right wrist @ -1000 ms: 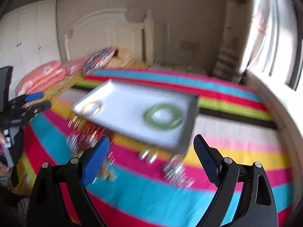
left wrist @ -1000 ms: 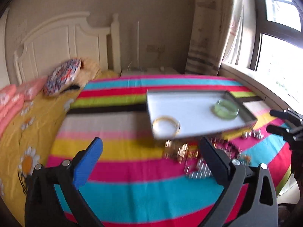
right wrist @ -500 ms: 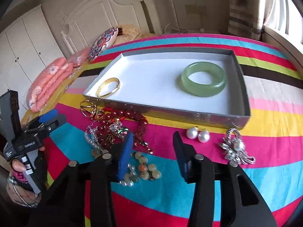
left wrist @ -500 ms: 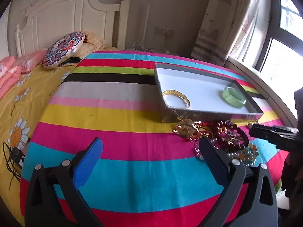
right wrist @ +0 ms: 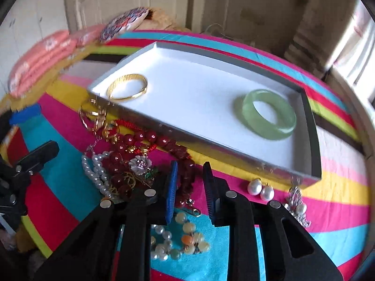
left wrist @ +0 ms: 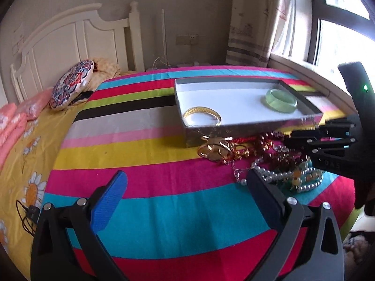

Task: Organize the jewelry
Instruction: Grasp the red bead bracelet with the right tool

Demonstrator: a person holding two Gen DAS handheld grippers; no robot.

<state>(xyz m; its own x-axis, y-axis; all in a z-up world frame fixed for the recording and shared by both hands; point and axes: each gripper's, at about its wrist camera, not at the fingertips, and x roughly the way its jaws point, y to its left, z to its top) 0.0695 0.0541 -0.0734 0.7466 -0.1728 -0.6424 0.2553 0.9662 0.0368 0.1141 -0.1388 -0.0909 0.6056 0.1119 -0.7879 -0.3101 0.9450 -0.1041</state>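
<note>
Striped bedspread beneath; white tray behind holding gold bangle and green bangle. Tangled jewelry pile just before tray wall. Right gripper closing over red beads, seemingly not yet pinched. Left gripper wide apart, empty.

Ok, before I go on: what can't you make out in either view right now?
- Right wrist view: whether the closing jaws of the right gripper touch the red bead strand; the jaws cover it.
- Left wrist view: the pearl strand, partly behind the left gripper.
- Silver brooch: blurred, partly behind the right gripper's frame.
</note>
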